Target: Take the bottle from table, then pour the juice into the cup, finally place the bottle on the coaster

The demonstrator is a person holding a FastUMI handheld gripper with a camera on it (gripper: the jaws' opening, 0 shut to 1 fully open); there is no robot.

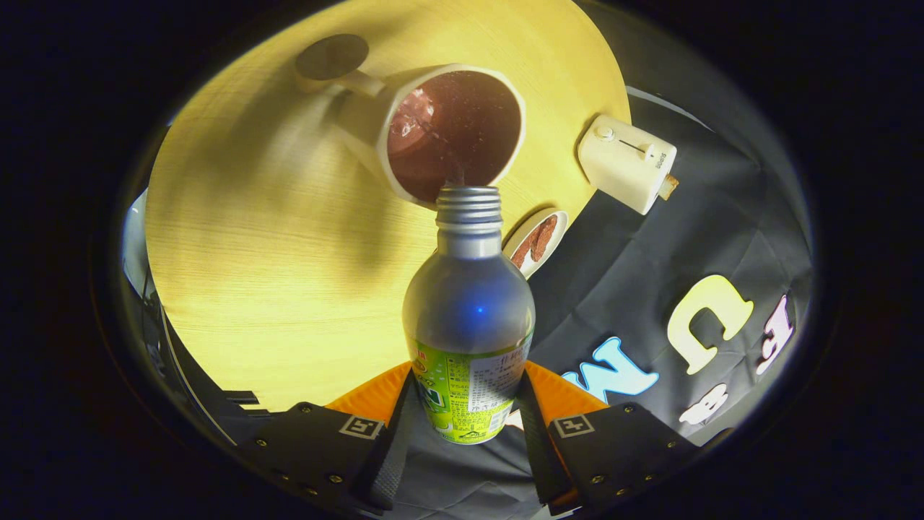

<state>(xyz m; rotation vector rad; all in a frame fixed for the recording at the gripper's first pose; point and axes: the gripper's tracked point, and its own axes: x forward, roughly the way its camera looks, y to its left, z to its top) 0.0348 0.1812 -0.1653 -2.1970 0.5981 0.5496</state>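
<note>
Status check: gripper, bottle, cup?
Gripper shut on bottle. Bottle mouth at cup rim, pouring. Coaster beside the cup, bare.

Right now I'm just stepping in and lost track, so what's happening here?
The gripper is shut on a bottle, tipped so its open neck is at the rim of a white cup on the yellow table. Dark juice fills the cup and a thin stream is running in. A coaster lies beside the cup.

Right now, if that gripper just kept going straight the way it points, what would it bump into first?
The gripper is shut on the bottle, whose open mouth sits at the cup's rim. Pushed straight on, the bottle would likely hit the cup first, though depth is hard to judge.
</note>
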